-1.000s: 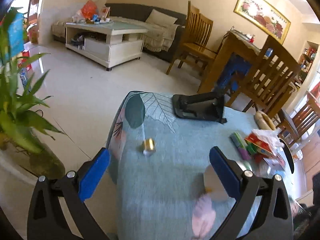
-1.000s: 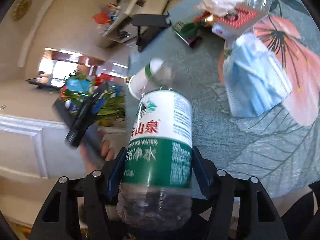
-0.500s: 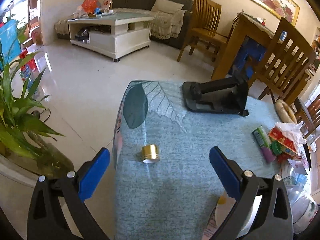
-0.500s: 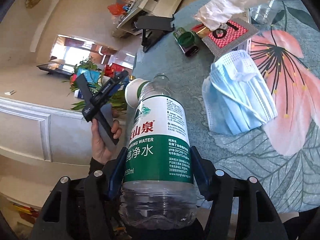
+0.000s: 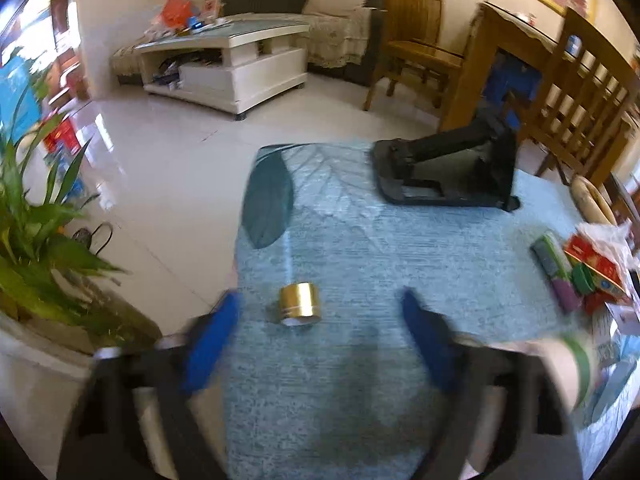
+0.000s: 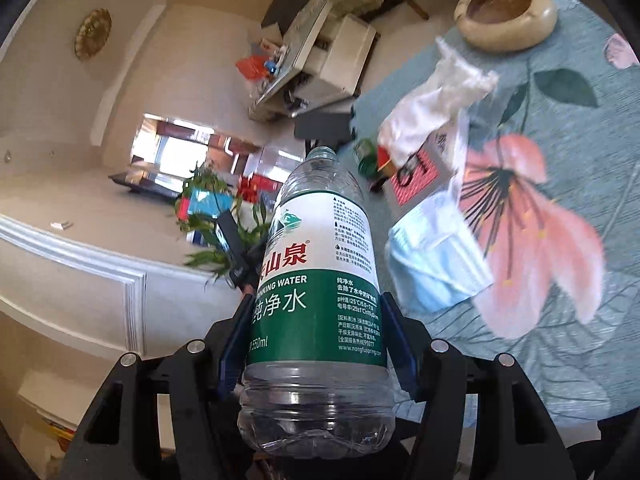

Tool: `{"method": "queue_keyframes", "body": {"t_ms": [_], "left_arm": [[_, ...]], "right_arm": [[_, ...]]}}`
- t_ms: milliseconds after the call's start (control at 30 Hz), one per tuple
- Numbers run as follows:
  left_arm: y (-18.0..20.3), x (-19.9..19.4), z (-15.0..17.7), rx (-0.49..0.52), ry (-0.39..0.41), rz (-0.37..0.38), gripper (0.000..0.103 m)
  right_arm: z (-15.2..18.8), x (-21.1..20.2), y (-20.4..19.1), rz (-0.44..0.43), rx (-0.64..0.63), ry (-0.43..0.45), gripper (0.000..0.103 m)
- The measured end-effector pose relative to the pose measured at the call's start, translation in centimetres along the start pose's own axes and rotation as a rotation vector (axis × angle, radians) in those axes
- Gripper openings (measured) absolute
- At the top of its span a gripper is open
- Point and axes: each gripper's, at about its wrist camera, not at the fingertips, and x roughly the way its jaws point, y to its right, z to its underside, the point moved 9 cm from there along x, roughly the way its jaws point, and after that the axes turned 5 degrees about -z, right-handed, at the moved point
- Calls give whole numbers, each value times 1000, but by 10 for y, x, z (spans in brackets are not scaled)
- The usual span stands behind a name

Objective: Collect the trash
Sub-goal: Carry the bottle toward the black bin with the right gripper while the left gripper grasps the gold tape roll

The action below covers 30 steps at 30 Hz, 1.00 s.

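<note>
Blue pads on your right fingers (image 6: pixel 316 344) squeeze the clear water bottle (image 6: pixel 316 292) by its green label, at 6 o'clock in the right view. The bottle has no cap and looks empty, so it may crush or slip. Keep a soft, steady squeeze and carry it straight to wherever the trash goes; I see no bin here.

Your left fingers (image 5: pixel 316 320) are spread wide and hold nothing. They float over the blue surface (image 5: pixel 360 400), and the small gold roll (image 5: pixel 300 305) sits between them, not touching. That view is blurry, so slow down before you close on it.

More trash waits farther out: a blue face mask (image 6: pixel 436 252) at 3 o'clock, with a white crumpled plastic bag (image 6: pixel 436 100) and a red paper packet (image 6: pixel 416 172) at 1 o'clock. A tan bowl (image 6: pixel 506 14) sits at the far edge.
</note>
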Motion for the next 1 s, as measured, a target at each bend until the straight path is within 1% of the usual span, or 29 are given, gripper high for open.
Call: {"method": "queue_keyframes", "body": {"t_ms": [33,67,167,267,367,400,467,533,633,667,733,867,933,1000], "left_arm": [[-6,5,3,0,-11,-46,39],[-7,4,2,8,3,-58,39],[-7,4,4,29,7,-64,39],[-8,5,1,18,6,-44,38],[-10,7,-2,6,9,-46,31],[-9,7,-2,12,13,-55,22],[-3,6,0,24,20,-49,21],[1,4,3,32,31,-63,21],[1,-1,8,16,39,-76,21],[0,-4,7,16,46,-93,21],[-1,-14,0,22,64,-103,21],[8,-49,-26,28,123,-96,21],[23,-70,-37,46,161,-76,21],[50,-93,-47,80,200,-40,21]], "right_arm": [[-2,-1,4,0,7,5,62],[-3,-1,7,-2,15,5,62],[-3,-3,15,0,20,5,62],[-5,-1,14,-10,23,11,62],[-7,-1,15,-9,23,22,62],[-7,0,14,-8,27,25,62],[-8,-2,17,-11,36,34,62],[-9,-3,18,-13,38,43,62],[-11,-16,20,-15,31,68,62],[-14,-22,20,-14,28,82,62],[-21,-37,23,-14,26,116,62],[-40,-79,36,-6,39,216,62],[-56,-115,51,17,53,307,62],[-70,-153,69,55,74,401,62]]}}
